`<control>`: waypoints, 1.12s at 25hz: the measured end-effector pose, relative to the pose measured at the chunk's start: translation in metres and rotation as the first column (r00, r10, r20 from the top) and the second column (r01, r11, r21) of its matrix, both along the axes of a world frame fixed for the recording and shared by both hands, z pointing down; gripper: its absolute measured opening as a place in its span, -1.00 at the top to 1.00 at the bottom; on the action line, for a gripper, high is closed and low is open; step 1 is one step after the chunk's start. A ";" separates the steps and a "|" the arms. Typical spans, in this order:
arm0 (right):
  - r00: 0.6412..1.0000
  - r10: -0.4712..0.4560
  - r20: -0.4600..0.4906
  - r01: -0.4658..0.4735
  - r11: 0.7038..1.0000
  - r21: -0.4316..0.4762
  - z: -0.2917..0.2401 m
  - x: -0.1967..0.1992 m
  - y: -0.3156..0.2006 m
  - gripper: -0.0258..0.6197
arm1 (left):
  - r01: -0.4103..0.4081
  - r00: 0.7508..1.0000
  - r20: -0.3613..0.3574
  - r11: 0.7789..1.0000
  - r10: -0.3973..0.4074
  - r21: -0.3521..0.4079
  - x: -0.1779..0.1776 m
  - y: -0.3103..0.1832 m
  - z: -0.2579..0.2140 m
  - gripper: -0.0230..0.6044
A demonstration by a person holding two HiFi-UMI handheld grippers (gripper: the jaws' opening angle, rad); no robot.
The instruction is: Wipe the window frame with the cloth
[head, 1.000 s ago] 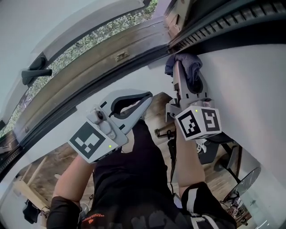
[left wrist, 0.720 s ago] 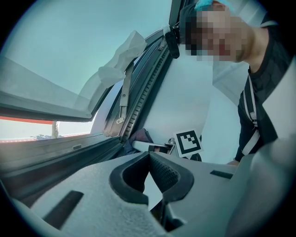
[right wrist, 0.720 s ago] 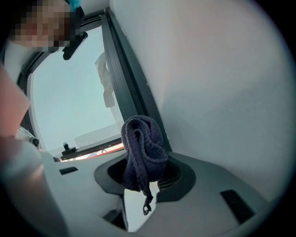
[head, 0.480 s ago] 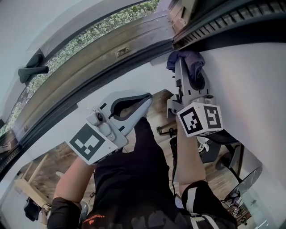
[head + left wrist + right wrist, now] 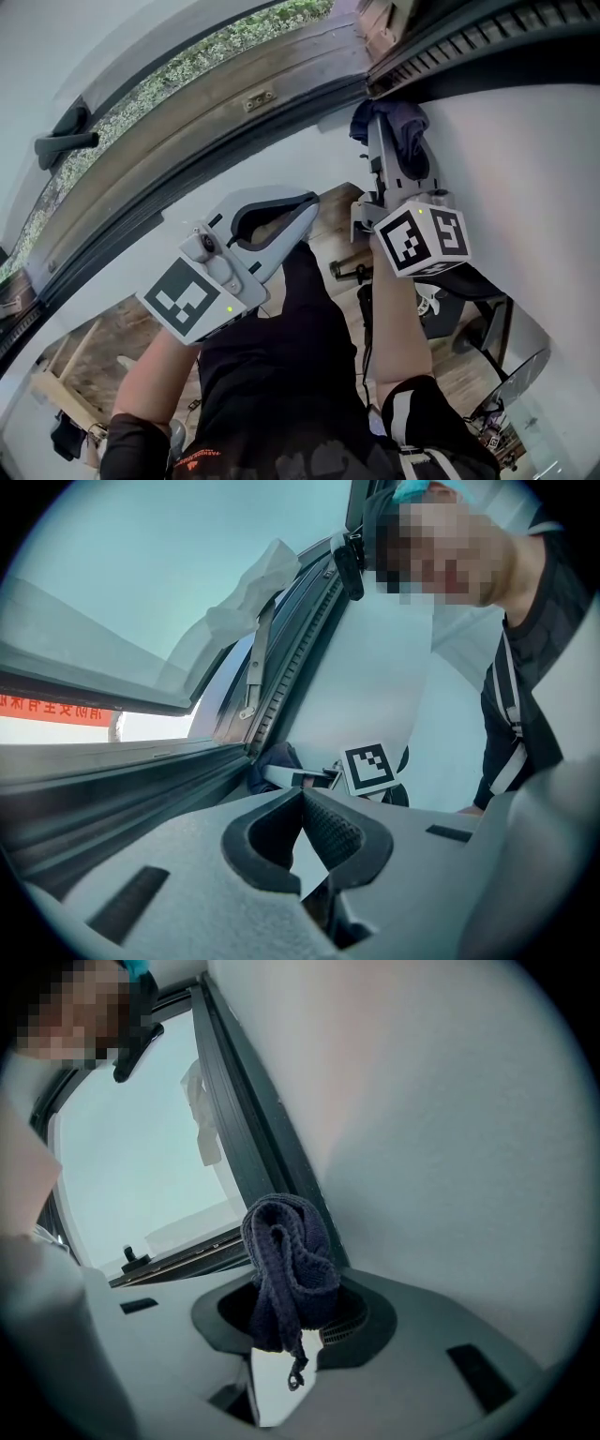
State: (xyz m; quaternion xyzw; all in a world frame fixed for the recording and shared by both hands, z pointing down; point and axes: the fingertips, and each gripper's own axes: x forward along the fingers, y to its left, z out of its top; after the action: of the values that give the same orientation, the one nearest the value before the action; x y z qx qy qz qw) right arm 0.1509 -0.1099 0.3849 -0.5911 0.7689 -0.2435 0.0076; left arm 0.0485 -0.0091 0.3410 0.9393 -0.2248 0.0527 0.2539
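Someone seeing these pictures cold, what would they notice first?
The dark blue cloth bunched in the right gripper's jaws, held up at the dark window frame beside the white wall. Lower left in the head view, the left gripper waits, jaws shut on nothing.

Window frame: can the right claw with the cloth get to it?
Probably yes. The right claw is shut on the cloth, right beside the dark window frame, with nothing in between.
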 end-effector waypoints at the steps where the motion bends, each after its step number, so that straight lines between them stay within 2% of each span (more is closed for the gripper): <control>1: 1.000 -0.001 0.000 0.001 1.000 -0.006 0.001 0.000 0.000 0.55 | 0.001 1.000 0.000 1.000 -0.001 0.001 -0.001 0.000 0.000 0.86; 13: 1.000 -0.001 0.015 0.002 0.999 -0.045 0.009 -0.009 -0.001 0.55 | 0.032 0.999 -0.001 0.999 -0.032 0.007 -0.021 0.008 -0.004 0.86; 28: 0.999 -0.051 -0.012 0.050 0.996 -0.073 0.008 -0.053 0.012 0.55 | 0.068 0.998 -0.008 0.998 -0.068 0.013 -0.061 0.022 -0.009 0.86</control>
State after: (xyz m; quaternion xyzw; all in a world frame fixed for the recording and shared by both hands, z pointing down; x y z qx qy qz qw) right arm 0.0983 -0.0979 0.3931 -0.5732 0.7741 -0.2675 -0.0255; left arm -0.0121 0.0132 0.3322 0.9330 -0.2560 0.0391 0.2500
